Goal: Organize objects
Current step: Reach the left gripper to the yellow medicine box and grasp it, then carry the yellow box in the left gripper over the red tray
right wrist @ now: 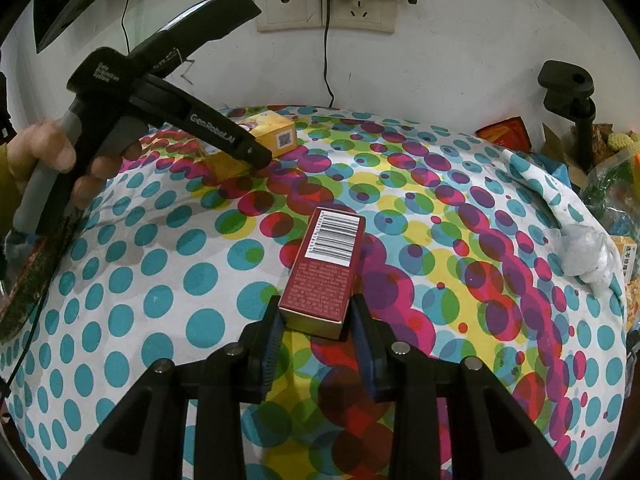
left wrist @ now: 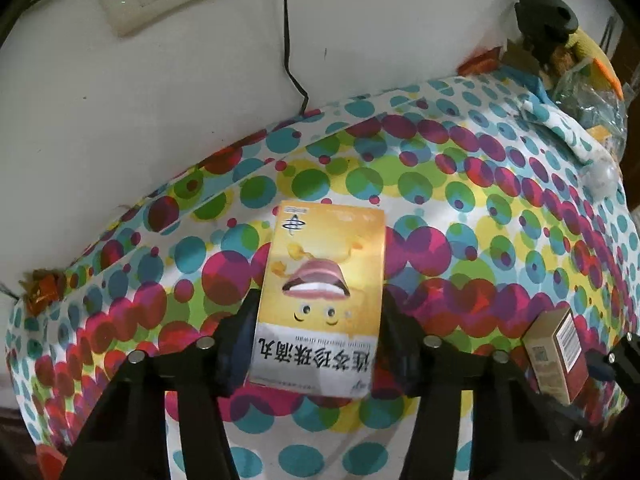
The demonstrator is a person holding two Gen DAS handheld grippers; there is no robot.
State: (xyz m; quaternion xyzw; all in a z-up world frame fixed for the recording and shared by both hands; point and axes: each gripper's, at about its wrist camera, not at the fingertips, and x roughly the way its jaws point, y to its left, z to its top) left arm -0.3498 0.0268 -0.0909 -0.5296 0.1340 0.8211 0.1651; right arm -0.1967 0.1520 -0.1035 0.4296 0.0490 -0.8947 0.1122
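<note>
- Worktop (right wrist: 160, 280) under a dotted cloth, backed by a wall with sockets (right wrist: 326, 4); clutter piled at its right end.
- Left gripper (left wrist: 316, 344): jaws narrowed onto the yellow box (left wrist: 320, 300), pads against both long sides; box lies flat mid-cloth.
- Right gripper (right wrist: 316, 340): jaws clamped on the red box (right wrist: 324, 272), barcode up, near end pinched.
- Step, as I judge it: both boxes gripped, ready to lift. Next calls for an even raise, then placing them together.
- Right view alone shows the person's hand (right wrist: 56, 156) on the left tool; left view alone shows the yellow box's printed face.
</note>
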